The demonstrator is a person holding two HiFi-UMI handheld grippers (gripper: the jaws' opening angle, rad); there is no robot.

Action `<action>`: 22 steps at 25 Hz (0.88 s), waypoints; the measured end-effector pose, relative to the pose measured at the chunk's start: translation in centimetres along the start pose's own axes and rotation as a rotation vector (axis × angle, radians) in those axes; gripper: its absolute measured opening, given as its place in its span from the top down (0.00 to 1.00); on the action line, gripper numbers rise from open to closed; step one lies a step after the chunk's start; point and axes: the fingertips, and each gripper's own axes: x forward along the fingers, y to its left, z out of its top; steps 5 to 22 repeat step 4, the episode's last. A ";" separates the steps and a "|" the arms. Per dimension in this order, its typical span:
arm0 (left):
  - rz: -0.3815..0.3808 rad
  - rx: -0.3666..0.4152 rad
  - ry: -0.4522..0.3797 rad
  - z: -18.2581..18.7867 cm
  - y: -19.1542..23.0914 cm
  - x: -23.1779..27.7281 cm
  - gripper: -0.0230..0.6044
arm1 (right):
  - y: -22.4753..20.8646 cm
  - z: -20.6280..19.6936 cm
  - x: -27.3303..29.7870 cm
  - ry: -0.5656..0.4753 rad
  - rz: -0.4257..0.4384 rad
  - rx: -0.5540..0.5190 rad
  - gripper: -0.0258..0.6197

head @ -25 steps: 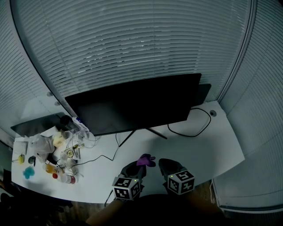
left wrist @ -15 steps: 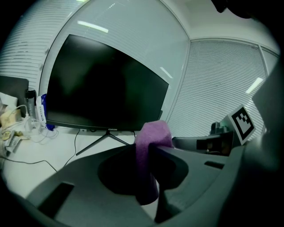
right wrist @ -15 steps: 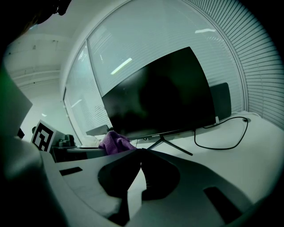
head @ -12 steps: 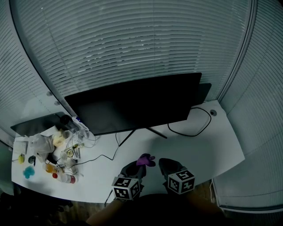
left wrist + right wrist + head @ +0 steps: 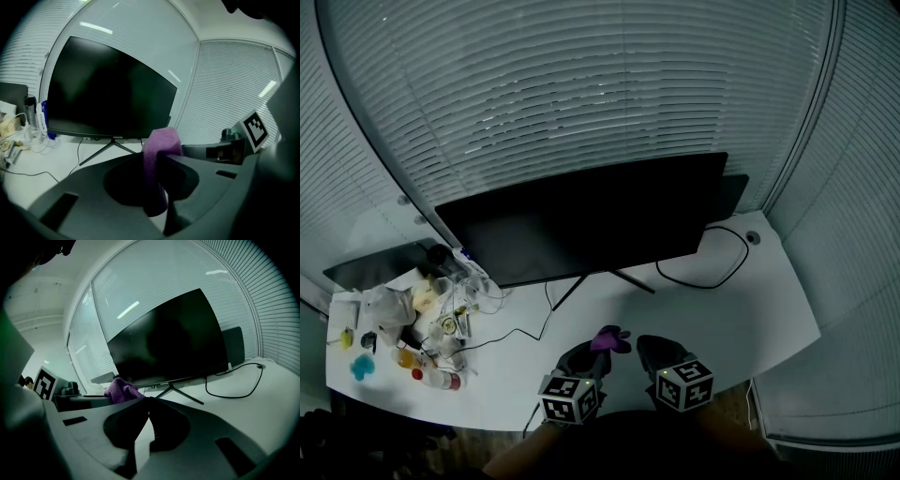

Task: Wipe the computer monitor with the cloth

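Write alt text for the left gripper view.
The left gripper is shut on a purple cloth, facing a dark monitor that stands on a white desk, with window blinds behind.

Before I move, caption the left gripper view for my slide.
Left gripper shut on purple cloth, facing the dark monitor across the white desk.

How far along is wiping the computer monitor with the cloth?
Done: the purple cloth is clamped in the left gripper. In hand: both grippers hover near the white desk's front edge, right gripper shut, empty. Left: the wide black computer monitor is untouched; all wiping remains.
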 end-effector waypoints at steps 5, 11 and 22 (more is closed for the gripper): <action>-0.002 0.004 0.000 0.1 0.0 0.3 0.85 | -0.3 0.0 0.1 0.000 -0.001 0.001 0.92; -0.002 0.004 0.000 0.1 0.0 0.3 0.85 | -0.3 0.0 0.1 0.000 -0.001 0.001 0.92; -0.002 0.004 0.000 0.1 0.0 0.3 0.85 | -0.3 0.0 0.1 0.000 -0.001 0.001 0.92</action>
